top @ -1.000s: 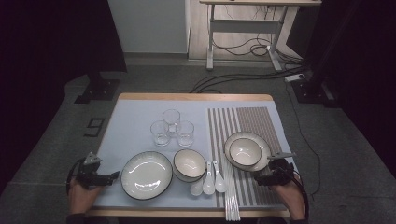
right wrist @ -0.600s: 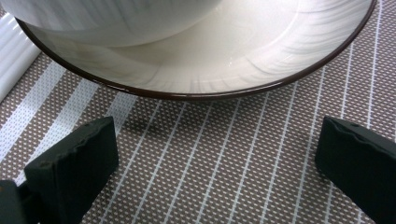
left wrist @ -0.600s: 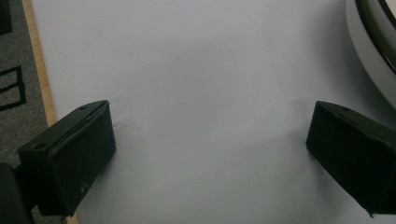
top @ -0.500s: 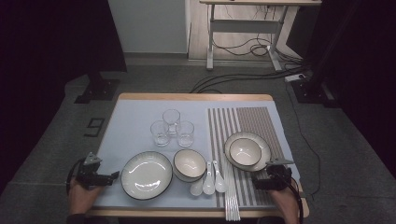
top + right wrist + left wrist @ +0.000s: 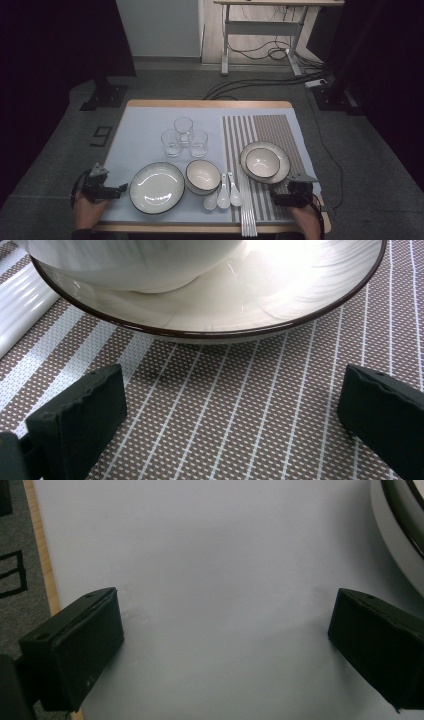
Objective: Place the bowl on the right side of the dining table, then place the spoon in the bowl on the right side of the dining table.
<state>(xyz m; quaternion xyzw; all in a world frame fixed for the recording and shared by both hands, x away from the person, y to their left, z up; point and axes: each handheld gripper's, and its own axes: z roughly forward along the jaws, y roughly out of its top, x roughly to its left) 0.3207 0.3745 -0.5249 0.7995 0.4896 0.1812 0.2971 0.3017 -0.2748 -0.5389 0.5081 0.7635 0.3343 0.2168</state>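
Dark room, grey floor, wooden table [image 5: 210,104] with a pale blue mat [image 5: 145,130] centre frame and a striped placemat [image 5: 280,130] on its right half. Since a second ago my right gripper [image 5: 280,199] has slid left and down toward the near edge; it now sits just below the plate [image 5: 283,172] that carries a small bowl [image 5: 262,161], lower right of the frame. I read that as lining up on that plate's near rim (nothing touched yet). Right gripper view: plate [image 5: 280,315] rim just ahead, jaws spread wide, only placemat [image 5: 235,415] between them. Left gripper [image 5: 112,190] hasn't moved, lower left, beside the big plate [image 5: 156,187]; jaws spread too, bare mat [image 5: 220,580] between. Plate and bowl are round, so no long axis; both sit level, open side up. The chopsticks [image 5: 248,215] run near-to-far up the frame, beside the spoons [image 5: 223,192].
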